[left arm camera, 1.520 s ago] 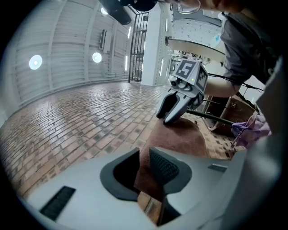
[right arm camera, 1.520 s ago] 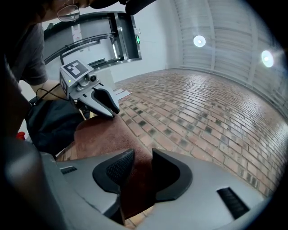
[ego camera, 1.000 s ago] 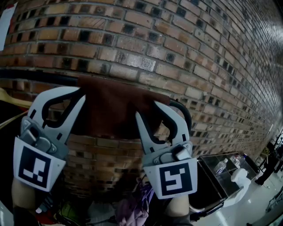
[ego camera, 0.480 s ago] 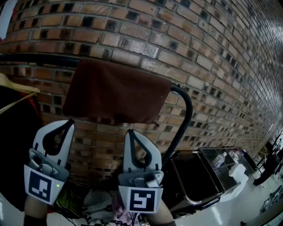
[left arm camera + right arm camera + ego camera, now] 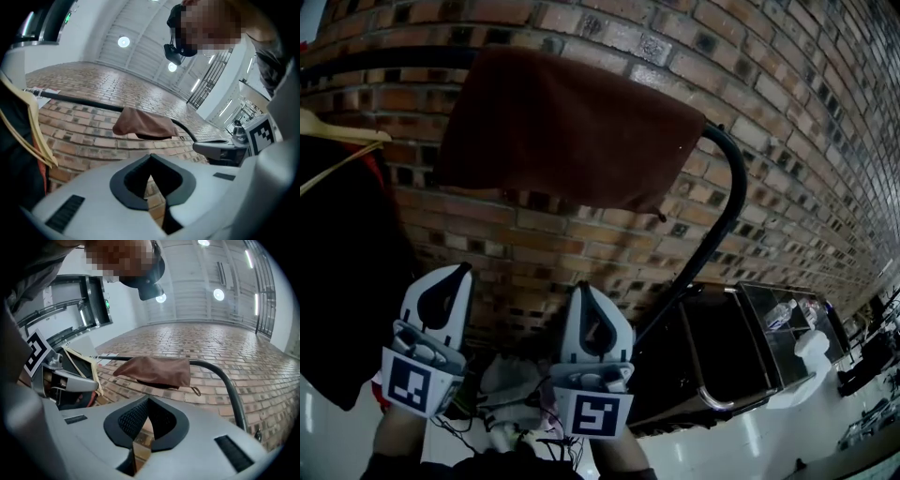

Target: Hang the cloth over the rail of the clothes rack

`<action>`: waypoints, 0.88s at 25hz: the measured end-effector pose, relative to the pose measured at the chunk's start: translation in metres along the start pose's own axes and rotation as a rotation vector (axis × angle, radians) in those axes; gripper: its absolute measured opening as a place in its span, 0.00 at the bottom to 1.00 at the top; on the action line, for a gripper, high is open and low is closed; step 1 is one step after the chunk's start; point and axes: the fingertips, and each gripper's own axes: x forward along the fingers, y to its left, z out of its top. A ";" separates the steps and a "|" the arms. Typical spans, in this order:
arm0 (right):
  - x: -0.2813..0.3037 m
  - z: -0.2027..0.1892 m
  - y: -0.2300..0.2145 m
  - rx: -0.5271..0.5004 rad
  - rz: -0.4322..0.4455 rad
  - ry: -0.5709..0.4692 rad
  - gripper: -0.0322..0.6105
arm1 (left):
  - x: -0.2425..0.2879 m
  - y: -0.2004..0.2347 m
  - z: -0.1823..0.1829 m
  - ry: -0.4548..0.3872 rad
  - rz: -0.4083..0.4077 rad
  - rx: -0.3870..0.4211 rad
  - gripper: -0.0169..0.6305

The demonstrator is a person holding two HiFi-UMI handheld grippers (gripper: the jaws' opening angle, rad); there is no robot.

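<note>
Head view — cloth (image 5: 572, 131) hangs over rail (image 5: 724, 178) at 12; left gripper (image 5: 465, 270) at 7, jaws just closing together, right gripper (image 5: 582, 287) at 6 closed — both empty.

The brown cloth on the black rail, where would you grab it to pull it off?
Probably the lower hem of the brown cloth, coming up from below. The cloth is draped over the black rail, so its bottom edge hangs free with open space under it. The top lies folded over the rail and would likely be harder to pinch.
</note>
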 end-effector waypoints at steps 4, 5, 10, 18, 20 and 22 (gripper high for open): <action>-0.018 -0.030 0.009 0.034 0.006 0.053 0.08 | -0.009 -0.021 -0.044 0.092 -0.017 -0.077 0.08; -0.022 -0.038 0.011 0.046 0.010 0.072 0.08 | -0.011 -0.026 -0.054 0.113 -0.021 -0.094 0.08; -0.042 -0.073 0.019 0.112 0.037 0.177 0.08 | -0.019 -0.046 -0.084 0.177 -0.030 -0.174 0.08; -0.062 -0.099 0.025 0.143 0.059 0.246 0.08 | -0.021 -0.070 -0.103 0.209 -0.054 -0.206 0.08; -0.064 -0.099 0.024 0.154 0.060 0.247 0.08 | -0.021 -0.072 -0.102 0.208 -0.057 -0.205 0.08; -0.066 -0.099 0.023 0.167 0.058 0.252 0.08 | -0.020 -0.073 -0.101 0.206 -0.057 -0.197 0.08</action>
